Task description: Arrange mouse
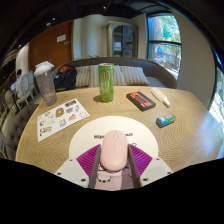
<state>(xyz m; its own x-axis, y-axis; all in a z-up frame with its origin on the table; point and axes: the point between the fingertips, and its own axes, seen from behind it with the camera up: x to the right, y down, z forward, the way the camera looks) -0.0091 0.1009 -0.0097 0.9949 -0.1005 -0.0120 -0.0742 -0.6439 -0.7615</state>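
Note:
A pale pink computer mouse [114, 148] stands between my two fingers, its nose pointing away from me. It is over a round white mouse mat [92, 136] with small black print, at the near edge of a wooden table [110, 112]. My gripper [113, 160] is shut on the mouse, one finger against each of its sides. The purple pads [88, 158] splay out to either side. I cannot tell whether the mouse rests on the mat or is held just above it.
Beyond the mat stand a tall green can [105, 82] and a clear plastic cup with a lid [45, 84]. A sticker sheet [62, 118] lies at the left. A red and black flat object [141, 99], a white marker [160, 97] and a small green item [166, 120] lie at the right.

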